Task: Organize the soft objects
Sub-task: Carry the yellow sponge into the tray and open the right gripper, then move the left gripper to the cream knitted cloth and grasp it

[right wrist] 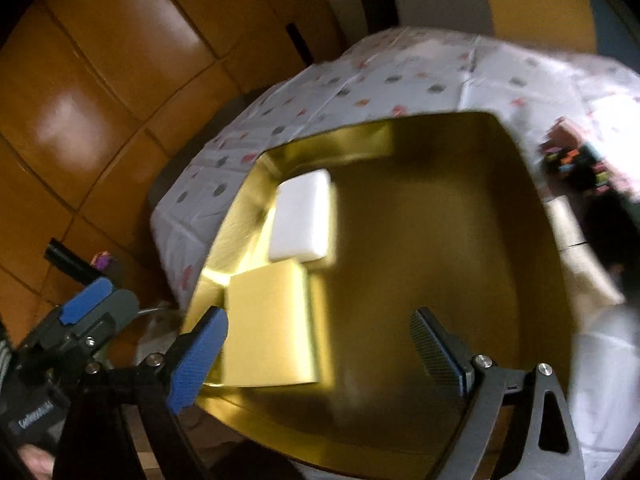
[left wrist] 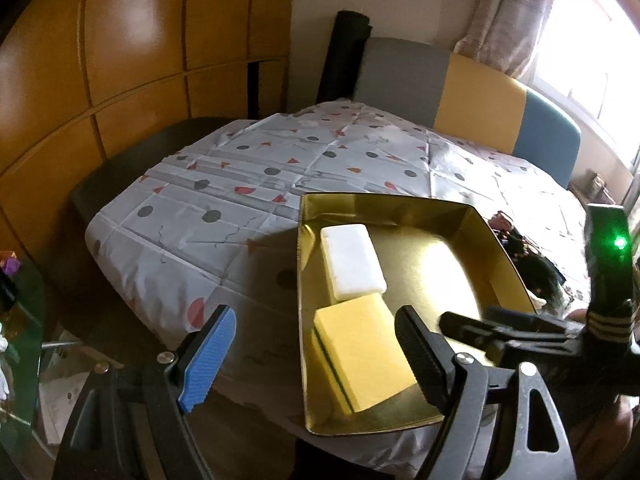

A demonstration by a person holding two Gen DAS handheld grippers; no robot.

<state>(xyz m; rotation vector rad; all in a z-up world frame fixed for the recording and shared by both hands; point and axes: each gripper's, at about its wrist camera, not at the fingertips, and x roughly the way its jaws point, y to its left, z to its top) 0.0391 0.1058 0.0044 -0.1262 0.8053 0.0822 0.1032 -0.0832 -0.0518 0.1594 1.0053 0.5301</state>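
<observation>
**Both claws wide above the gold tray; two sponges lie inside**

My left claw (left wrist: 316, 354) stands wide with nothing between its pads. Its blue finger (left wrist: 208, 360) hangs over the cloth (left wrist: 240, 184) outside the tray's left wall; its other finger sits over the tray, just right of the yellow sponge.

My right claw (right wrist: 320, 356) also stands wide and holds nothing. Its blue finger (right wrist: 198, 360) is at the near left edge of the yellow sponge; whether it touches, I cannot tell, as this view is blurred. Its other finger is well clear, over the bare tray floor. In the left wrist view the right claw shows at the right edge, over the tray's near right corner.

The tray (left wrist: 472, 216) is a shallow gold rectangle resting on the desk, which is covered by a white cloth with grey dots and red shapes.

The yellow sponge (left wrist: 360, 356) lies flat in the tray's near left part, a dark green layer showing along its left side. The white sponge (left wrist: 352, 262) lies flat just beyond it, along the left wall. The two appear to touch end to end. The rest of the tray floor is bare.

A dark, multicoloured heap (right wrist: 580, 164) lies on the cloth right of the tray; I cannot identify it.
</observation>
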